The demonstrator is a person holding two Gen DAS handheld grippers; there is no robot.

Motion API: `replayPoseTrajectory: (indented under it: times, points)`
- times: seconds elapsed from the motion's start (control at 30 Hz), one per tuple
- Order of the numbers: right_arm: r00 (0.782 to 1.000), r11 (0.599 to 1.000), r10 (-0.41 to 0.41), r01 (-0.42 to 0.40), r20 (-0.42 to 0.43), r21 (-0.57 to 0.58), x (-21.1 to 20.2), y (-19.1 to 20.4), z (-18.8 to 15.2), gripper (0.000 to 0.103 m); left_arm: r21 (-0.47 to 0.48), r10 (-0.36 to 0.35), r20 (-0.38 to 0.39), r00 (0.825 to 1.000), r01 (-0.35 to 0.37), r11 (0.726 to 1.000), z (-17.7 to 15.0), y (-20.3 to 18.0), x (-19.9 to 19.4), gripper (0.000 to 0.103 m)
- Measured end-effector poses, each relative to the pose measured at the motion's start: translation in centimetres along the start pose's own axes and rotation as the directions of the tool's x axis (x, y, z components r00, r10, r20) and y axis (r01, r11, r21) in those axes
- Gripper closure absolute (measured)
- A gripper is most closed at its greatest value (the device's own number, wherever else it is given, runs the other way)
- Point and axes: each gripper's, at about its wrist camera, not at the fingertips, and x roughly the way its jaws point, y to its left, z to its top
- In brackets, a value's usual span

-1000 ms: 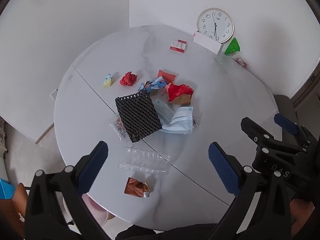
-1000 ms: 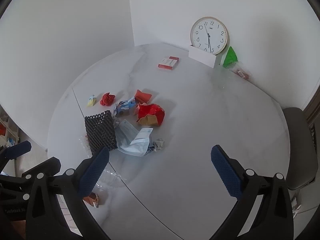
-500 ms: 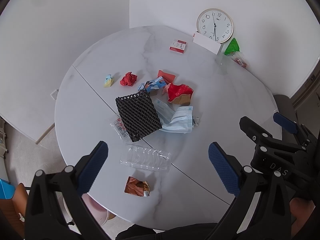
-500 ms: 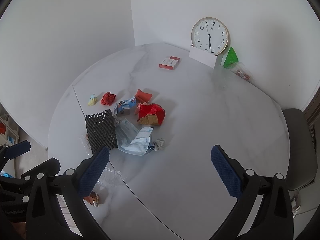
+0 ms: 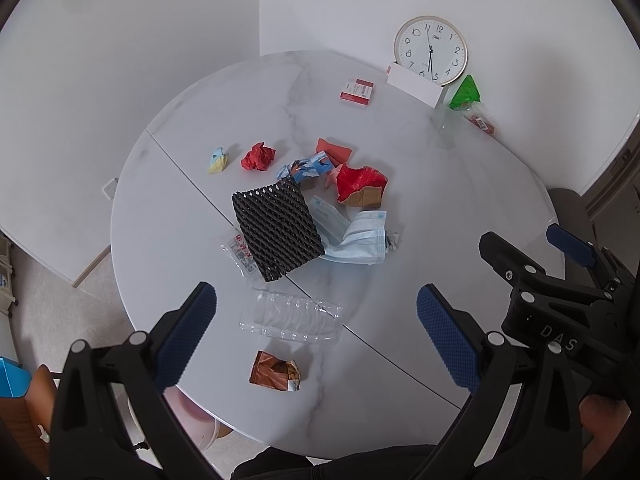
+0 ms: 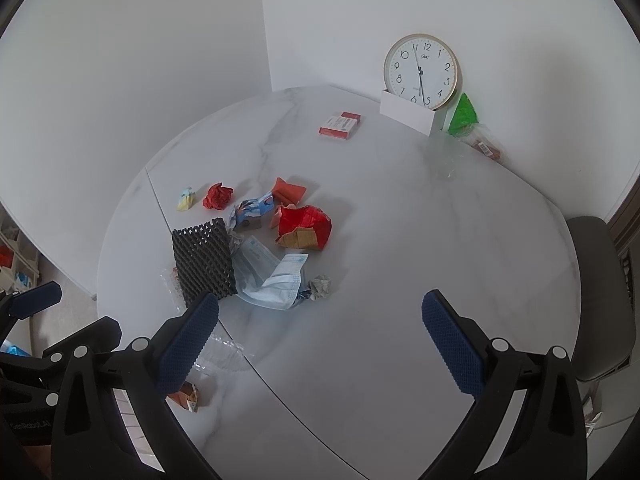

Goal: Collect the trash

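Nothing grabbed yet, so plenty of ways to botch this. Biggest worry: the clear plastic tray [image 5: 291,316], lying nearest on the tabletop [image 5: 440,184], probably slippery and crushable, likely to squirt out of a pinch or skid off the near edge. Same for the brown wrapper [image 5: 275,371], right by that edge. Black foam mesh [image 5: 277,234] overlapping the face masks [image 5: 354,236] and a clear packet, so could drag neighbours along when lifted. Small crumpled bits, like the red paper ball [image 5: 258,156] and yellow scrap [image 5: 218,160], easy to nudge away instead of catching. No bin visible anywhere, so can't tell the drop spot.

Pose-wise: left hand-held gripper [image 5: 316,332] hovering high above the near side, tilted down at the pile, fingers spread wide, holding nothing. Right hand-held gripper [image 6: 320,344] also up in the air, spread wide, empty, aimed at bare marble right of the masks.
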Motion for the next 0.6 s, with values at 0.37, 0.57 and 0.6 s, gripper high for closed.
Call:
replayPoseTrajectory:
  times: [0.37,0.57,0.6]
  points:
    - [1.0,1.0,0.0,0.0,-0.003,-0.002,0.25,0.38,-0.31,0.002,0.002,0.0,-0.003,1.0,0.0,1.0,-0.34,0.05,-0.15,0.007]
    - [1.0,1.0,0.0,0.0,-0.003,-0.003,0.2,0.41,-0.27,0.002,0.001,0.002,-0.003,1.0,-0.002,1.0,-0.43,-0.03,-0.23,0.007]
    - [1.0,1.0,-0.001,0.0,-0.003,-0.003,0.22,0.45,-0.3,0.002,0.001,0.002,-0.004,1.0,-0.002,1.0,-0.43,-0.04,-0.23,0.007]
